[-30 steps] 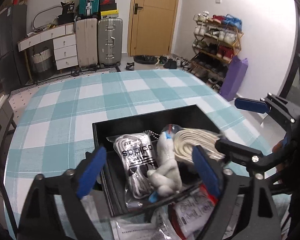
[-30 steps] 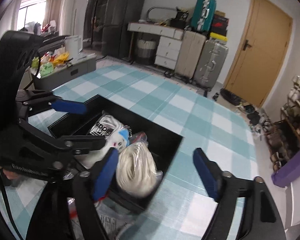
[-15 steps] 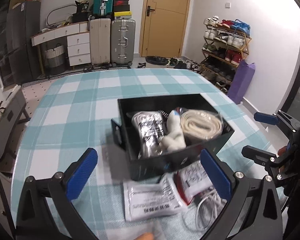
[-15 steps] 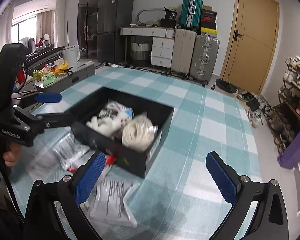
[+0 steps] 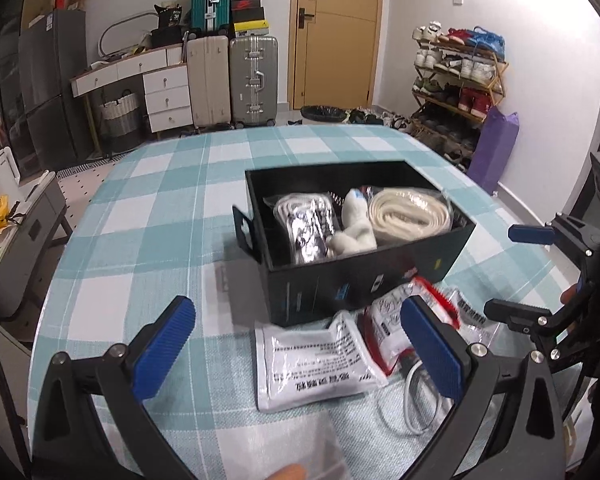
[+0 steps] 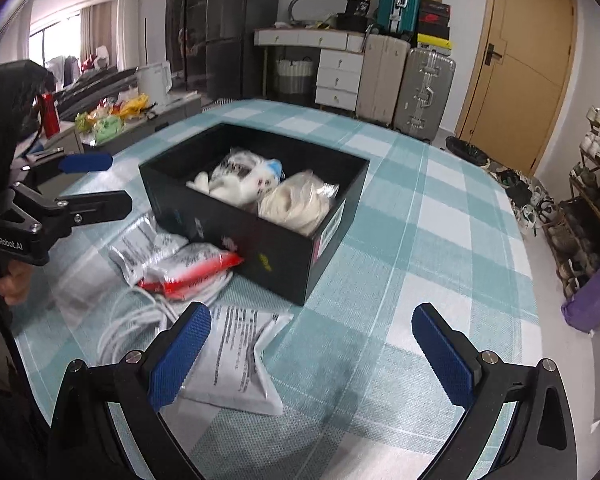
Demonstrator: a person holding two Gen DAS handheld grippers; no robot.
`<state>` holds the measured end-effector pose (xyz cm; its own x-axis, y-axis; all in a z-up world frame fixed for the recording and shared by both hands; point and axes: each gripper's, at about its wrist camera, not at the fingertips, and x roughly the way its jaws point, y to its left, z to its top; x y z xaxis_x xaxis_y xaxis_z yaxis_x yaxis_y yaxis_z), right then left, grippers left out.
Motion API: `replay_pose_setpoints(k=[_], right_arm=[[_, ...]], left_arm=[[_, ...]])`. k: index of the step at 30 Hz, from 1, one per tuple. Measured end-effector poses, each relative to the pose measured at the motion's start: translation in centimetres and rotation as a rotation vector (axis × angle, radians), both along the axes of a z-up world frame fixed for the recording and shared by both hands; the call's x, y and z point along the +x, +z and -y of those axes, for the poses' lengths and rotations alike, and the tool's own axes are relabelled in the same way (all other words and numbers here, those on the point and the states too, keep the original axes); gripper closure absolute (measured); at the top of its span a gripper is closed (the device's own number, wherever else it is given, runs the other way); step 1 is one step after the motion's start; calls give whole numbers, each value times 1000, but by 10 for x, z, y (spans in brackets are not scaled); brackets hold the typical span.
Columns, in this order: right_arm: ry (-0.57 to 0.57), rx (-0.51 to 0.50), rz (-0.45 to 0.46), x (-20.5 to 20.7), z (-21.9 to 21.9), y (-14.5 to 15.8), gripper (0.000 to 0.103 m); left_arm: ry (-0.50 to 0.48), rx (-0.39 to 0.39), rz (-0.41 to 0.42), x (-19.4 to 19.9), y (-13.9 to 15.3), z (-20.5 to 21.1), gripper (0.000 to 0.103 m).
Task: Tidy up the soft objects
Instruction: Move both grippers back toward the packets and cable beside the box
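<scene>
1. Both grippers have pulled back from the black box (image 5: 364,276) since a second ago; then the blue pads sat right at its rim, now they hang over the near part of the table with the whole box in view beyond them.
2. Left gripper (image 5: 300,348): jaws spread wide, nothing between the pads, nothing held. Below it lies a white printed packet (image 5: 312,364) flat on the checked tablecloth (image 5: 140,216).
3. Right gripper (image 6: 324,354): jaws equally wide, empty. A second white printed packet (image 6: 236,364) lies under its left pad.
4. Box stands mid-table, open-topped. Inside, seen from the left wrist view: a silvery bagged item (image 5: 306,228) at left, a white plush toy (image 5: 354,226) in the middle, a coil of cream strap in clear wrap (image 5: 410,214) at right.
5. Outside the box, against its near wall: a red-and-white packet (image 5: 396,320) and a white cable (image 5: 416,404) looped on the cloth near the packets.
6. A fingertip (image 5: 288,472) shows at the bottom edge of the left wrist view.
7. Far background: suitcases (image 5: 232,80) beside a set of drawers, a yellow door (image 5: 336,32), and a shoe rack (image 5: 456,76) at far right.
</scene>
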<state>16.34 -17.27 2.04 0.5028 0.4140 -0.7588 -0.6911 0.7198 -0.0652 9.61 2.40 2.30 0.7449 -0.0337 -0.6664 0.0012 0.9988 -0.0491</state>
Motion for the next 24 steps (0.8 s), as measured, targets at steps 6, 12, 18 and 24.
replay_pose_setpoints(k=[6,12,18,24], right_arm=[[31,-15,-33,-2,-5,-9,1],[44,-20,-92,2,-7,-19,1],[53,-16,-155,3,-8,-27,1],[36,-40,-164,6,-10,-36,1]], left_arm=[[11,-20,-40,-2,-15,-2,0],[16,-20,-66,-1,-25,-6,0],[18,-32,-76,-3,-29,-9,0],[16,-28,-83,-3,-31,-9,0]])
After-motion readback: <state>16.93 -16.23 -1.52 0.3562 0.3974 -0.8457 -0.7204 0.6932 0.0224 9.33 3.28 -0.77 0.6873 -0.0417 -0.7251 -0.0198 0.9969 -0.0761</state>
